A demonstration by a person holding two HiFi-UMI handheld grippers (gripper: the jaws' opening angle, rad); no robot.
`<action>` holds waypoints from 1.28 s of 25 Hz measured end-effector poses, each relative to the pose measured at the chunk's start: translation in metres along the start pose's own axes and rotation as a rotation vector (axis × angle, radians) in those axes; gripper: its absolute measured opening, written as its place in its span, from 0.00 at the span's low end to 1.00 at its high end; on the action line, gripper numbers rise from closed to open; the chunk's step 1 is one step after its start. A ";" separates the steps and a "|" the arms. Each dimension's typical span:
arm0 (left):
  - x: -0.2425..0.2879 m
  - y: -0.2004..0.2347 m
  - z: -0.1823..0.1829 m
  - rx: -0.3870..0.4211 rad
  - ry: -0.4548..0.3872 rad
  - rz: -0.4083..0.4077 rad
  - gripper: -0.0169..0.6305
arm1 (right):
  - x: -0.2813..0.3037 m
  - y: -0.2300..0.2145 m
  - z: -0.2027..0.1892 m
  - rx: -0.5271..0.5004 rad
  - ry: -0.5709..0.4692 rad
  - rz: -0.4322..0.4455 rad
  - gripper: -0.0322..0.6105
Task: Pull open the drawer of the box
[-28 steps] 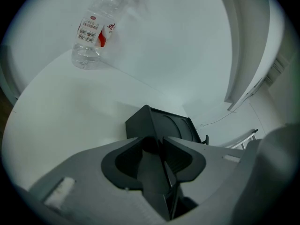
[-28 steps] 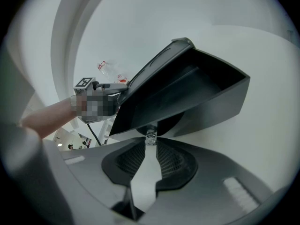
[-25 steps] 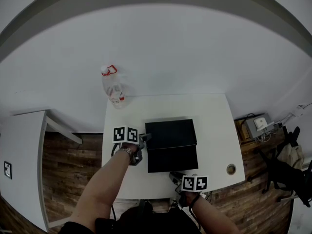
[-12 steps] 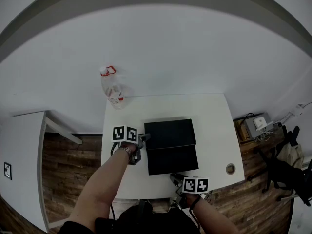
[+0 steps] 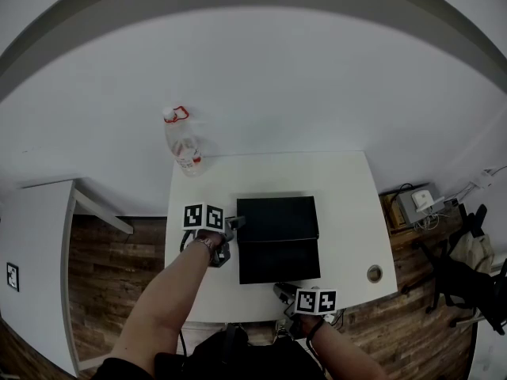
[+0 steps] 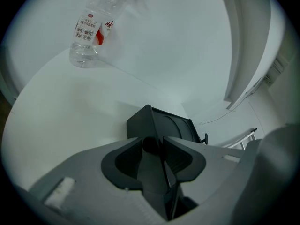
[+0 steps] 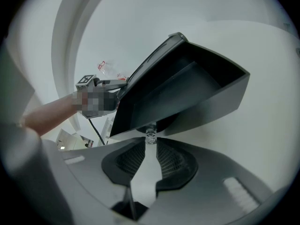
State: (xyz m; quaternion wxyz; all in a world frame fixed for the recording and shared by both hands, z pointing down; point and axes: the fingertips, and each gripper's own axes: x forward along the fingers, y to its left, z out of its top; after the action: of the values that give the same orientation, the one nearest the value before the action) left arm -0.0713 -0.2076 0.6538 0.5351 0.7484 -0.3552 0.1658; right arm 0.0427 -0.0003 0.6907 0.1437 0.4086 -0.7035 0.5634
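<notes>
Box: the black box (image 5: 277,218) sat near the middle of the white table (image 5: 348,204), its closed top towards the wall.
Drawer: the drawer (image 5: 280,260) stood pulled out of the box on the side nearest the person, an open dark tray that looked empty from the right gripper view (image 7: 187,86).
Knob: a small clear knob (image 7: 150,136) stuck out from the middle of the drawer's front.
Right claw: the right claw (image 7: 150,143) was at the table's near edge (image 5: 281,289), angled downwards. Its jaws were partway closed with the knob pinched between their tips, and they had just eased open a touch.
Left claw: the left claw (image 5: 235,225) was at the box's left side, where drawer and box meet. Seen along its jaws (image 6: 153,144), they were drawn in narrow and clamped on the box's near corner (image 6: 159,125).
Bottle: a clear plastic bottle (image 5: 183,145) with a red and white label stood upright at the far left corner of the table, well apart from the box (image 6: 91,29).
</notes>
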 end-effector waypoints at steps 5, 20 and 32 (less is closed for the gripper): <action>-0.001 0.000 0.000 0.005 -0.008 0.009 0.25 | -0.005 -0.001 -0.006 -0.004 0.015 0.009 0.17; -0.054 -0.015 0.003 -0.020 -0.212 -0.179 0.04 | -0.067 0.041 0.006 0.000 -0.088 0.234 0.06; -0.147 -0.117 -0.095 -0.020 -0.303 -0.515 0.03 | -0.145 0.134 0.054 -0.055 -0.270 0.498 0.06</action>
State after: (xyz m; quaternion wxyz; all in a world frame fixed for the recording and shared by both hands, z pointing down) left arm -0.0776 -0.0473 0.5169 0.5075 0.8248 -0.2313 -0.0924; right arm 0.0486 0.0141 0.4869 -0.0830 0.2905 -0.8100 0.5026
